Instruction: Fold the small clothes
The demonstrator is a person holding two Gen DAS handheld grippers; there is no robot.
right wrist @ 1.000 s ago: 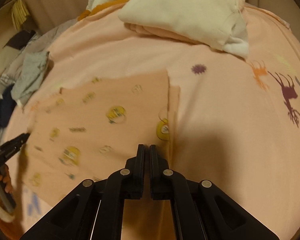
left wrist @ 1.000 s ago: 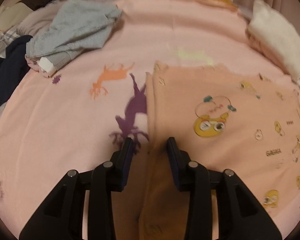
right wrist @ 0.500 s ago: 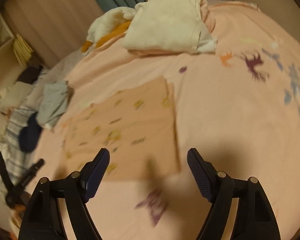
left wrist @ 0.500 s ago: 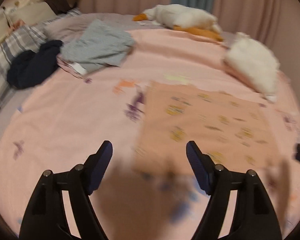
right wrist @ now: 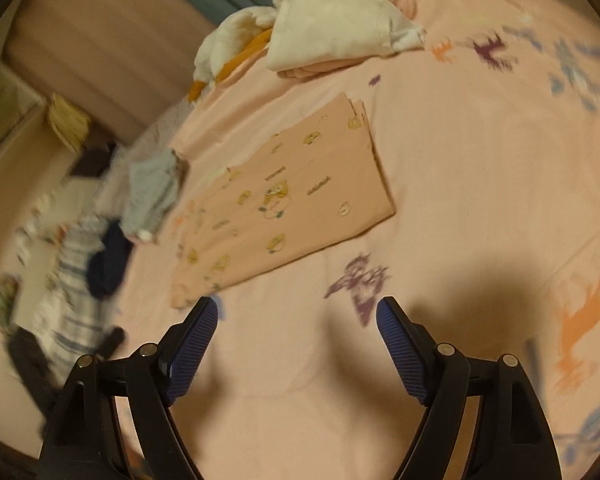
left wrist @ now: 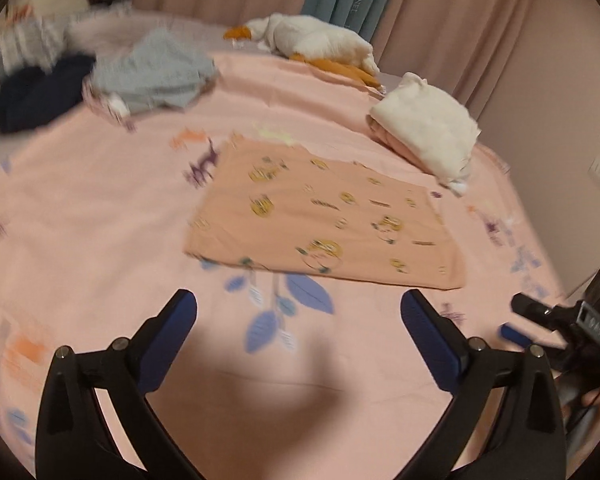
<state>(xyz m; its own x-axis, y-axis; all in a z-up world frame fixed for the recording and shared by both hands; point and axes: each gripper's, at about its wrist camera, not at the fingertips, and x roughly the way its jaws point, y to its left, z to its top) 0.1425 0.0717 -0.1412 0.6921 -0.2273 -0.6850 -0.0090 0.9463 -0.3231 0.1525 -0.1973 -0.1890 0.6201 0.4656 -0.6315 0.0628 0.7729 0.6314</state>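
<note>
One peach cloth (left wrist: 320, 216), folded flat, lies mid bed (left wrist: 80, 216), edges straight. Two claws, both wide open, hold nothing: left claw (left wrist: 298, 314), right claw (right wrist: 297, 318). Both hang over bare sheet near cloth's close edge, not touching it. One white folded pile (left wrist: 426, 134) past cloth. One grey garment (left wrist: 152, 76) and one dark one (left wrist: 32, 92) at far left. One plush duck (left wrist: 312, 40) by curtain. Only left view shows other claw, at right edge.

Dim warm light, motion blur; fisheye vignetting
</note>
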